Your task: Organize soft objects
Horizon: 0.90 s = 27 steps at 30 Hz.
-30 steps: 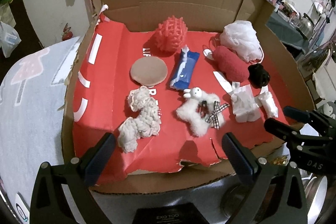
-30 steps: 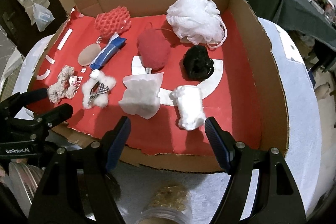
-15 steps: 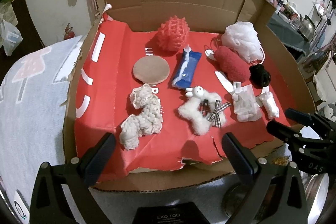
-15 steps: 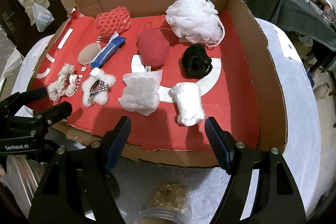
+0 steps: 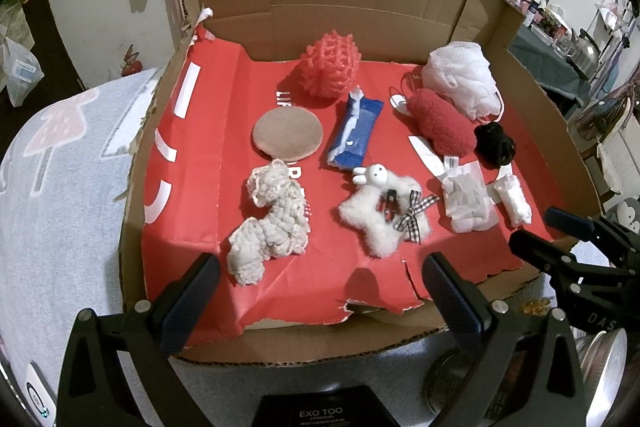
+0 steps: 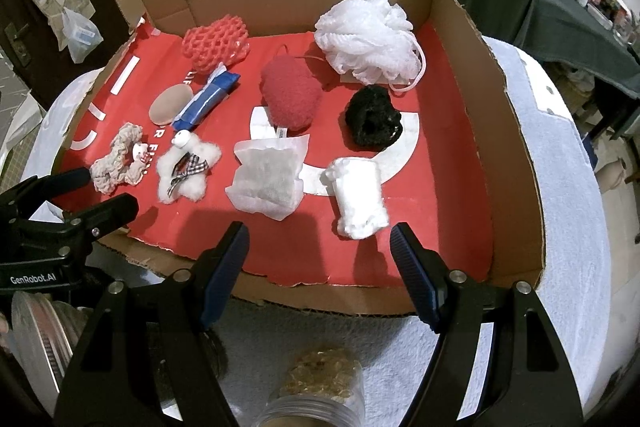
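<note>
Cardboard tray (image 6: 516,131) holds everything loose. Left gripper (image 5: 320,291) and right gripper (image 6: 320,255) hover, jaws open, empty. Advise approaching white cotton roll (image 6: 358,197) vertically, pinching mid-body.

At the bottom centre of the left wrist view, a black flat block (image 5: 320,411) reads "EXO TOO" (smaller print beneath is unreadable). At the left edge of the right wrist view, the black plastic gripper body (image 6: 36,277) bears "GenRobot.AI". White lettering on the red cardboard liner (image 5: 192,187) is partly covered.
</note>
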Tool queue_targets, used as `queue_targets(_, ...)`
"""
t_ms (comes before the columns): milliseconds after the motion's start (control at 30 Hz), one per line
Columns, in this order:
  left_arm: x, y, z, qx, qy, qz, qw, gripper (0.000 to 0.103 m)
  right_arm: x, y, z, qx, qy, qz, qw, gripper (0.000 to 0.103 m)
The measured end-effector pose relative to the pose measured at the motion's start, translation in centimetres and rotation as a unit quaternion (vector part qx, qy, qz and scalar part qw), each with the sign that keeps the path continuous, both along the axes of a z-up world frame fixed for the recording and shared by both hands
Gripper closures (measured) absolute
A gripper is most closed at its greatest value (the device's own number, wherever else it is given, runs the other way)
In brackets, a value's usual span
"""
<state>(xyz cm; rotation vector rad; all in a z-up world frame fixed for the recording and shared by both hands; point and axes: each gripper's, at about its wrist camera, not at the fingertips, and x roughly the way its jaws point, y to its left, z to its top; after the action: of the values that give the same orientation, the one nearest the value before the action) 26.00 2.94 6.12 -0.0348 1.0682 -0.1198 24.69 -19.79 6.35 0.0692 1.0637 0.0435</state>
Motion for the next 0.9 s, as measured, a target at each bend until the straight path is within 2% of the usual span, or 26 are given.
queue_targets(900, -0.05, -0.03, -0.01, 0.000, -0.001, 0.000, 1.0000, 0.000, -0.17, -0.15, 0.02, 0.002, -0.007, -0.002, 1.000, 0.031)
